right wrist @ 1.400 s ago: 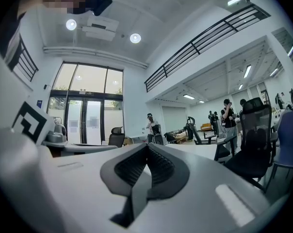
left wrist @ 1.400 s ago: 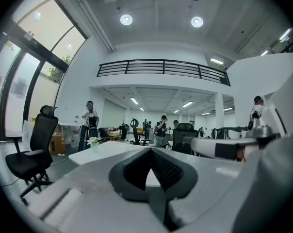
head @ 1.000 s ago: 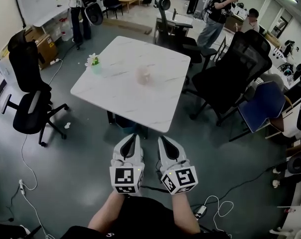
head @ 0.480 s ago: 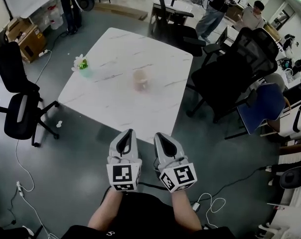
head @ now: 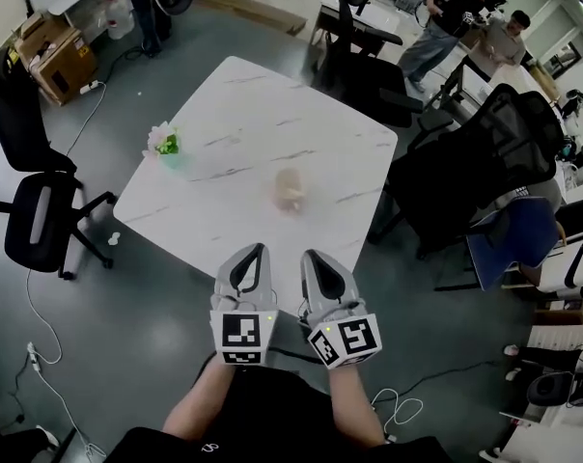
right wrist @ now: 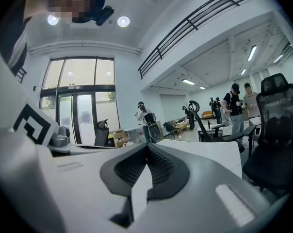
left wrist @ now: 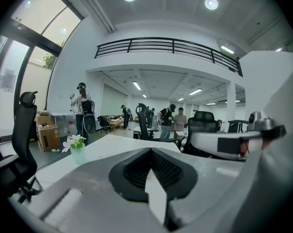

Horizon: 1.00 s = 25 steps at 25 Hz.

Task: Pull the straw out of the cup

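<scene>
A pale, pinkish cup (head: 290, 190) stands on the white marble-look table (head: 234, 114), right of its middle. It is blurred and I cannot make out a straw. Side by side, my left gripper (head: 256, 250) and right gripper (head: 309, 257) are held just short of the table's near edge, both pointing at it. Neither is near the cup. In the left gripper view the jaws (left wrist: 150, 149) meet at their tips with nothing between them. The right gripper's jaws (right wrist: 147, 144) are likewise shut and empty. The cup is hidden behind the jaws in both gripper views.
A small vase of white flowers (head: 163, 143) stands near the table's left edge. Black office chairs stand at the left (head: 36, 220) and right (head: 465, 172), with a blue chair (head: 518, 244) beyond. People (head: 456, 17) stand at desks at the back. Cables lie on the floor (head: 41, 355).
Both grippers have advanced together towards the table, whose near edge now lies just in front of their tips. The cup sits closer in the head view. Both jaws stay closed.
</scene>
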Each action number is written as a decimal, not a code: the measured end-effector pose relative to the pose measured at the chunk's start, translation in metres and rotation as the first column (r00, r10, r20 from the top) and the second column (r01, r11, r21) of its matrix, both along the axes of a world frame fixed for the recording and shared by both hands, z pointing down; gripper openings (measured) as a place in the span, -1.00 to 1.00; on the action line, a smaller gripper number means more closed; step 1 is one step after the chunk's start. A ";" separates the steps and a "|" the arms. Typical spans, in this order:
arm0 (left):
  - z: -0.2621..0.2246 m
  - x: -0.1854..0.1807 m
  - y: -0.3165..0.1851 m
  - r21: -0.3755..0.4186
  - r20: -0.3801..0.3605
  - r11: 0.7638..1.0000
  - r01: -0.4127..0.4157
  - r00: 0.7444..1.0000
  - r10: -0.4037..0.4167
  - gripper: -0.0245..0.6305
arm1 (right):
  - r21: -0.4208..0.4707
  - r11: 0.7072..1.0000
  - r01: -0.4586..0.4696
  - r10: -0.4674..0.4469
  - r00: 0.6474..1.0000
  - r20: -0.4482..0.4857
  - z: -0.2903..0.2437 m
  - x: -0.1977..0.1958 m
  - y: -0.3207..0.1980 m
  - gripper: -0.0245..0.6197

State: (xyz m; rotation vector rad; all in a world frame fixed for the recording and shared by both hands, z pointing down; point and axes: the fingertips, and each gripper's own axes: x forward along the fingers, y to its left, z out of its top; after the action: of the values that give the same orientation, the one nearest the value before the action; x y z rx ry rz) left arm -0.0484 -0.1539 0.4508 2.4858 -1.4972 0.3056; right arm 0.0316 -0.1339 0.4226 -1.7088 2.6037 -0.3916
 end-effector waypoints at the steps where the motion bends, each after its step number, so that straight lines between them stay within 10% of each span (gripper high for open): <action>1: 0.000 0.001 -0.006 -0.004 0.000 1.000 -0.005 1.000 0.005 -0.92 | -0.001 1.000 -0.007 0.007 1.000 0.000 0.000 0.002 -0.006 -0.91; 25: 0.042 0.030 -0.064 -0.120 0.021 0.993 -0.010 1.000 0.013 -0.92 | -0.115 0.993 -0.038 0.040 0.999 0.015 0.049 0.034 -0.069 -0.91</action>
State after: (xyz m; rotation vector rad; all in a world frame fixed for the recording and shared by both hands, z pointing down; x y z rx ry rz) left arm -0.0182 -0.2182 0.4927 2.4052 -1.4284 0.4138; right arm 0.0652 -0.2031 0.4716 -1.7785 2.5786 -0.5633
